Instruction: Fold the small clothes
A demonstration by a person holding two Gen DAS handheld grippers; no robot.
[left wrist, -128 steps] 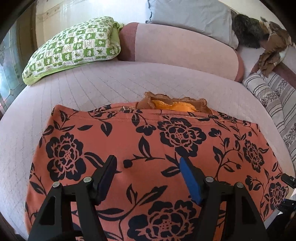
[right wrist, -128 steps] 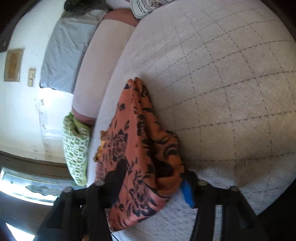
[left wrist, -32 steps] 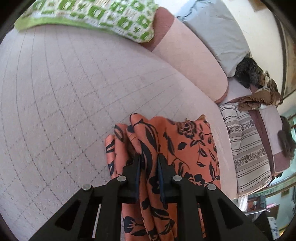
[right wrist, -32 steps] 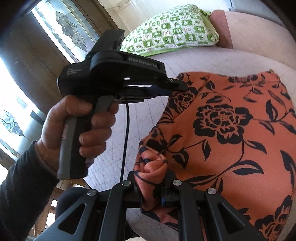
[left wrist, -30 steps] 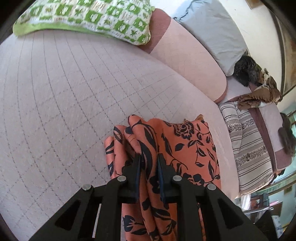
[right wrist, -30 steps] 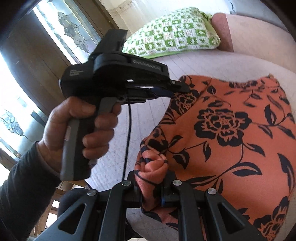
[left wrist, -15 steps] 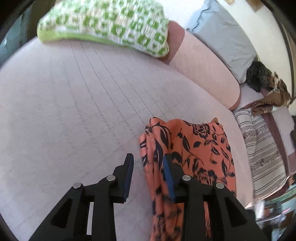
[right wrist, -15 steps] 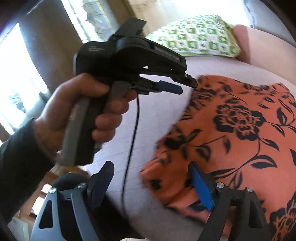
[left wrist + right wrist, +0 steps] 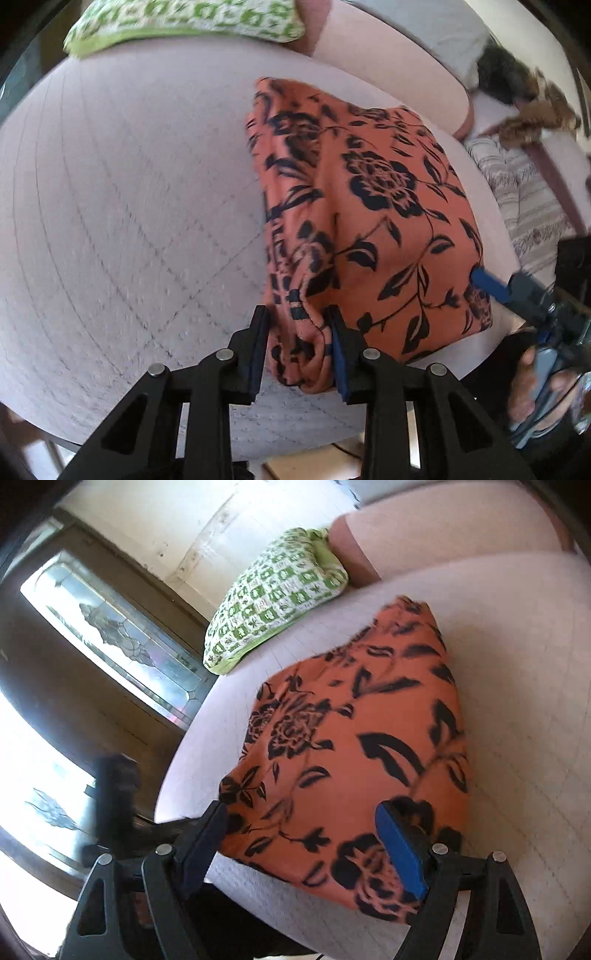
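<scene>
From your left wrist camera, the orange floral garment (image 9: 369, 206) lies folded on the quilted bed (image 9: 129, 192), its long axis running away from your fingers toward the pink bolster (image 9: 388, 62) at the far side. The near end is a bunched roll of cloth, and that roll sits between the fingers of your left gripper (image 9: 299, 347). The fingers are only partly spread, one pad on either side of the bunch; the right-hand pad touches the cloth, but you cannot tell whether the pair really pinches it. The gripper tilts steeply down at the bed's near edge. To the right of your fingers, your right gripper (image 9: 491, 286) pokes a blue pad at the garment's right edge, with the hand (image 9: 532, 384) holding it blurred at the lower right. A green checked pillow (image 9: 184, 18) lies far ahead and left of your fingers; a striped cloth (image 9: 528, 199) lies off to the right.

From your right wrist camera, the garment (image 9: 362, 746) stretches away from the fingers and up toward the pillow (image 9: 273, 598), its narrow end farthest from you. Your right gripper (image 9: 303, 838) has its fingers spread wide, straddling the near corner of the cloth without pressing it. It tilts moderately downward. Left of your fingers, the dark body of your left gripper shows only as a blur.
</scene>
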